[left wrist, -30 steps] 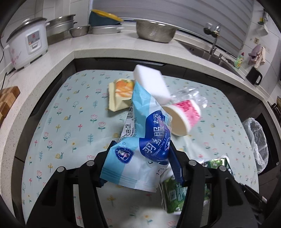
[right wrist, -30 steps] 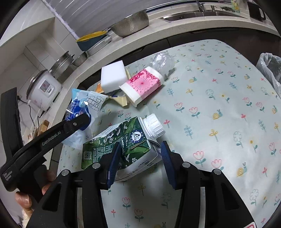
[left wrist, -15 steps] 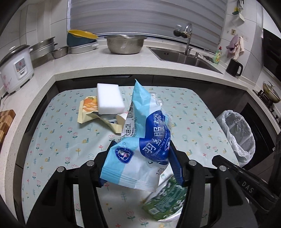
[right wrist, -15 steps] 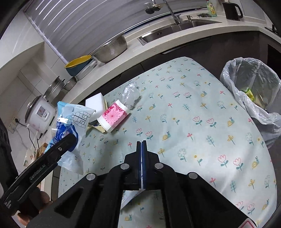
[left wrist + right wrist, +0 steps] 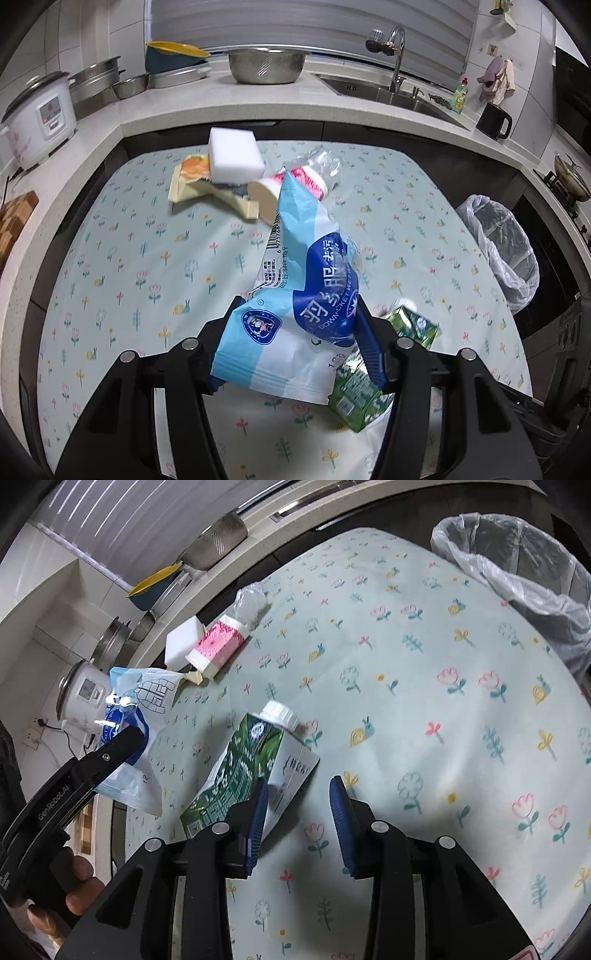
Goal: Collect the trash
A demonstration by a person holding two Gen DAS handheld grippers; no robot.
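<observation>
My left gripper (image 5: 297,314) is shut on a blue and white plastic pouch (image 5: 295,306), held up above the flowered table cloth (image 5: 147,258). The right wrist view shows that pouch (image 5: 140,698) at the left. A green milk carton (image 5: 240,764) with a white cap lies on the cloth. My right gripper (image 5: 299,797) hovers just right of it with its jaws opening. The left finger overlaps the carton's corner, and the pads do not press on it. Further back lie a white sponge block (image 5: 234,155), a pink paper cup (image 5: 306,184), a crumpled clear bottle (image 5: 321,162) and a yellow wrapper (image 5: 192,177).
A bin lined with a clear bag (image 5: 517,565) stands off the table's right edge. The counter behind holds a rice cooker (image 5: 37,114), a steel colander (image 5: 267,66), a sink (image 5: 388,88) and a black jug (image 5: 493,120). A person's hand (image 5: 77,878) grips the left tool.
The right jaws stood around the carton, snapped shut with nothing in them, and now stand apart again beside it. The left gripper kept the pouch while its view swung across the table.
</observation>
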